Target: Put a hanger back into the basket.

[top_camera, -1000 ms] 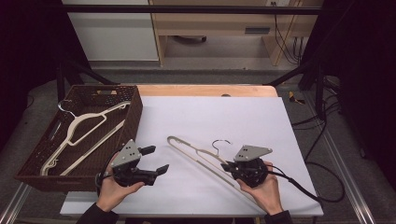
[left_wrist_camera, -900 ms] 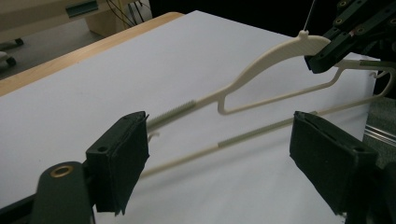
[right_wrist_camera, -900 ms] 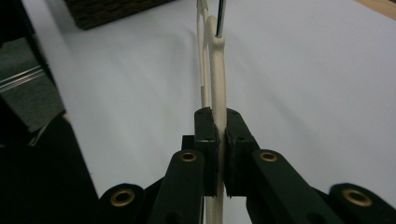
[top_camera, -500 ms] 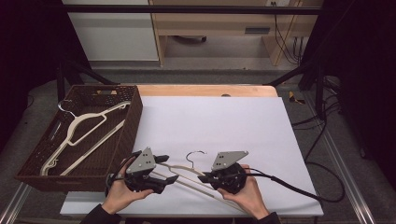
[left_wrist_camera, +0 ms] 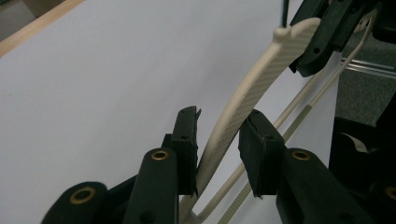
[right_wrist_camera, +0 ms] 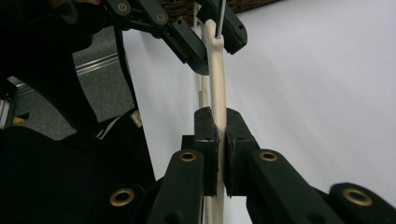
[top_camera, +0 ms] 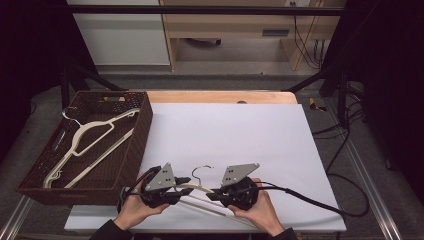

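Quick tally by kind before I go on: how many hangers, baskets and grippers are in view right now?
Cream hangers: 2, one in the brown basket, one held over the white tabletop
Wicker baskets: 1
Handheld grippers: 2, left and right
Total: 5

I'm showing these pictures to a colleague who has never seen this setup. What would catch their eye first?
Most likely the cream hanger held between both grippers at the near edge of the white table. The right gripper is clamped on one arm of it, while the left gripper straddles the other arm with its jaws apart. Next, the brown woven basket at the table's left, holding another cream hanger.
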{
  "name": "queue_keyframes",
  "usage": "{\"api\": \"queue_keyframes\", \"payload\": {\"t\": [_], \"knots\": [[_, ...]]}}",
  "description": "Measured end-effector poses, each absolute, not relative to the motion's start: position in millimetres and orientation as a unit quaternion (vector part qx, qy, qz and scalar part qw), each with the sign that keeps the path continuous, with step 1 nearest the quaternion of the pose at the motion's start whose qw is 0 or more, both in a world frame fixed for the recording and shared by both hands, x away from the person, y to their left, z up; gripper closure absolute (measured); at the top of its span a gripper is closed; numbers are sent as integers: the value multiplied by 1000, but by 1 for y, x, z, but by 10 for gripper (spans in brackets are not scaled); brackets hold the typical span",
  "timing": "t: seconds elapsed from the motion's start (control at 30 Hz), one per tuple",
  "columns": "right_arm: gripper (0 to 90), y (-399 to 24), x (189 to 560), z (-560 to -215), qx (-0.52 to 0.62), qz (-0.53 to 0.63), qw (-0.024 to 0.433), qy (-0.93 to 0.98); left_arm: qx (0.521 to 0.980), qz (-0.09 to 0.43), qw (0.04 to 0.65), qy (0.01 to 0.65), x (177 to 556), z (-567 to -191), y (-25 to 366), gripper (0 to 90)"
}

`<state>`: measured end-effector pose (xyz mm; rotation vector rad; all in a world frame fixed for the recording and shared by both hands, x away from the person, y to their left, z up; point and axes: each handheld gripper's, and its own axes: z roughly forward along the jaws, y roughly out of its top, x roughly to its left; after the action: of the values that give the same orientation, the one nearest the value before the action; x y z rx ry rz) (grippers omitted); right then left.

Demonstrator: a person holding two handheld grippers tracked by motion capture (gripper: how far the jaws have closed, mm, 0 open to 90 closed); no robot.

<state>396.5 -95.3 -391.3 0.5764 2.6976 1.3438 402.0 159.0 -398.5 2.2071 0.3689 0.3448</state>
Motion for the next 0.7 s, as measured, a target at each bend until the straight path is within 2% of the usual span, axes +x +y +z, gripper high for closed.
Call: {"api": "queue_keyframes", "payload": {"t": [0.23, 0.4, 0.7], "knots": [[779, -100, 398, -391, 208, 434, 62, 874, 889, 112, 419, 148, 397, -396, 157, 781], [674, -101, 401, -394, 216, 436, 89, 869, 892, 101, 416, 146, 393, -396, 155, 829], [544, -102, 401, -395, 224, 438, 118, 862, 884, 73, 432, 164, 388, -394, 153, 866]]}}
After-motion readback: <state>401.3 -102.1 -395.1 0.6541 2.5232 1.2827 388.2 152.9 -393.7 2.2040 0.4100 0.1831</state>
